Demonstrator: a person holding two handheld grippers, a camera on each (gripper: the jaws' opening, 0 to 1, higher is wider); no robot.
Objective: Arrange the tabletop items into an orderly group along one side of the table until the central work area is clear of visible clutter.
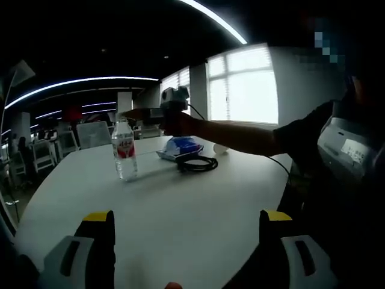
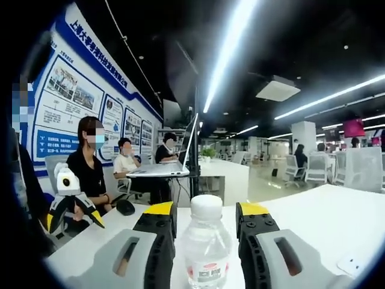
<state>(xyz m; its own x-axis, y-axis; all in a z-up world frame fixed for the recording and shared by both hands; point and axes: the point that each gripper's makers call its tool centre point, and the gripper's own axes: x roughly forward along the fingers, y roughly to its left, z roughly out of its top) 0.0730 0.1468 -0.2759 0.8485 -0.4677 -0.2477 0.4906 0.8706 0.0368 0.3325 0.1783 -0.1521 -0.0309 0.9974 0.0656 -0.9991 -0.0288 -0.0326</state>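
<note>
Right gripper view, right tool (image 2: 206, 220) jaws flanking upright water bottle (image 2: 206, 245)

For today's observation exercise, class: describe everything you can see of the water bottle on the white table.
The water bottle is clear plastic with a white screw cap and a red and white label round its middle. It stands upright, capped, on the white table, left of a blue and white packet and a coiled black cable. In the right gripper view it sits between the open jaws of the right hand-held gripper; whether they touch it cannot be told.
</note>
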